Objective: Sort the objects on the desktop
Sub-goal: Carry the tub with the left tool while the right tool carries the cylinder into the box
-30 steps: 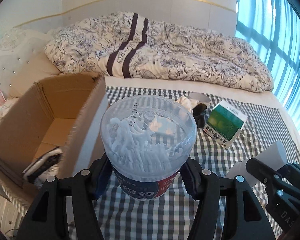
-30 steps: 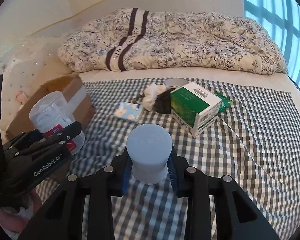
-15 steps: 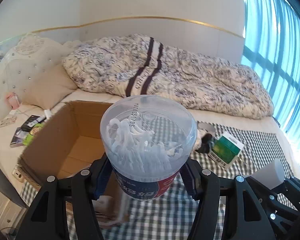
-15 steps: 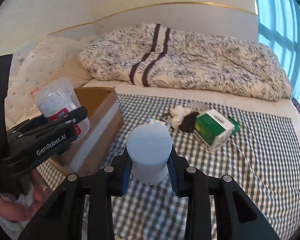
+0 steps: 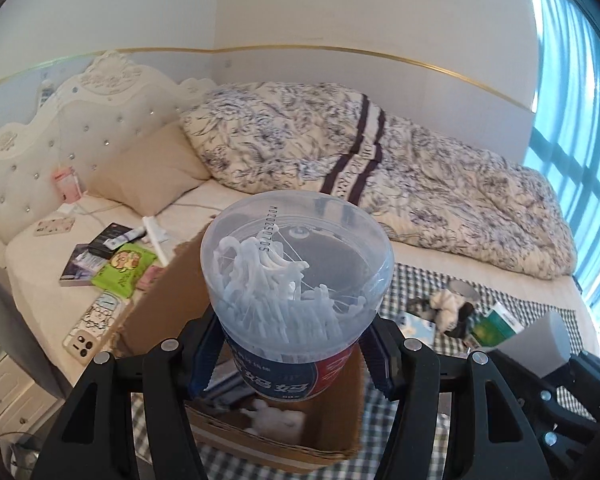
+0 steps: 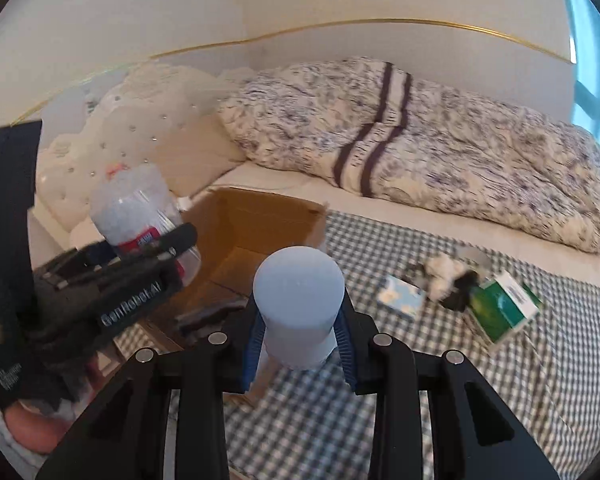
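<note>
The left claw (image 5: pixel 296 356) is clamped on a clear floss-pick tub (image 5: pixel 298 276) and holds it above the open cardboard box (image 5: pixel 332 420), which sits on the checked cloth (image 6: pixel 480 380) covering the bed. The right claw (image 6: pixel 298 344) grips a pale blue cylinder (image 6: pixel 299 304) just beside the box. Further along the cloth lie a green carton (image 6: pixel 504 308), a small blue packet (image 6: pixel 400 296) and a white-and-black bundle (image 6: pixel 448 276), close together.
</note>
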Motion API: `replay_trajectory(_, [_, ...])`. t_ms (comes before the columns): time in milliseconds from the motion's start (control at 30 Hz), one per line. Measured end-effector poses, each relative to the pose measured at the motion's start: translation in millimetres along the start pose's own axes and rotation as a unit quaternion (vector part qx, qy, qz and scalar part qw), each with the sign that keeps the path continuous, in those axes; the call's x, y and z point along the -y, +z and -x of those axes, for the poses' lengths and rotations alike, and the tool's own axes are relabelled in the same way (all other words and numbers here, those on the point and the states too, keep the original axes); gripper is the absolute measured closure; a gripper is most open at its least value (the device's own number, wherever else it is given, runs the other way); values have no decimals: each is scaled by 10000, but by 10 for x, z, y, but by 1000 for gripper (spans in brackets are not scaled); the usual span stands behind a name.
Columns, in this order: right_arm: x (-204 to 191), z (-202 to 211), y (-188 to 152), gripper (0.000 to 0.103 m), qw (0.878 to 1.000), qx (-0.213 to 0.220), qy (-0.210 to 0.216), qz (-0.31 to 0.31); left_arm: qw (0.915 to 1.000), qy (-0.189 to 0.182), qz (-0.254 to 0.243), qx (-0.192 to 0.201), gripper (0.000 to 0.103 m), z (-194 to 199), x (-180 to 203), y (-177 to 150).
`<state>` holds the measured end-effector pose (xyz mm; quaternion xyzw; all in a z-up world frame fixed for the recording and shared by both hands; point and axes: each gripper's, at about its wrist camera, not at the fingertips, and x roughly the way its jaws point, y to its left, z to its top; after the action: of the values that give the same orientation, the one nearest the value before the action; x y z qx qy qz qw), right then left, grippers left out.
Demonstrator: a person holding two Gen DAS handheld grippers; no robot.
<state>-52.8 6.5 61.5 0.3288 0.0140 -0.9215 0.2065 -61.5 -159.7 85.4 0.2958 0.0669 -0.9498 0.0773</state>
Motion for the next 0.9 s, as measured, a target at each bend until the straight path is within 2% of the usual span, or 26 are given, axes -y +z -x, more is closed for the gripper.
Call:
replay_trajectory(333, [-368,-459,120,71,9988,-262,375,153,9991,311,210,-191,39,-287,-396,-30])
replay_trajectory(467, [-433,-626,126,71,9983,-360,411,194,9988,274,271,-312,39,-434,-475,-69])
replay_trajectory(667, [-423,-937,57,71,9955,-649,690,25,9969,300,392,-611,38,-675,-600,-174])
replay_trajectory(700, [-413,-967,43,65,9952,-674,706,-31,9962,312,428,-690,32,-712,-623,-194])
replay_trajectory(733, [-388,-994,35,54,9952,-714,659,-91,9954,361,473,-752,26,-737,-644,-208])
replay_trajectory(767, [-338,-1016,30,46,9955,-759,531,-181,9943,442,542,-806,14,-760,-679,-218])
replay_trajectory(800, [-283,-1025,25,29,9958,-767,409,-287,9932,506,627,-840,7,-772,-717,-225])
replay_trajectory(833, [-242,-1023,24,25,9958,-734,396,-380,9930,482,678,-835,7,-772,-739,-224])
replay_trajectory(900, [-161,-999,23,25,9945,-675,543,-588,9934,402,686,-821,4,-761,-734,-229])
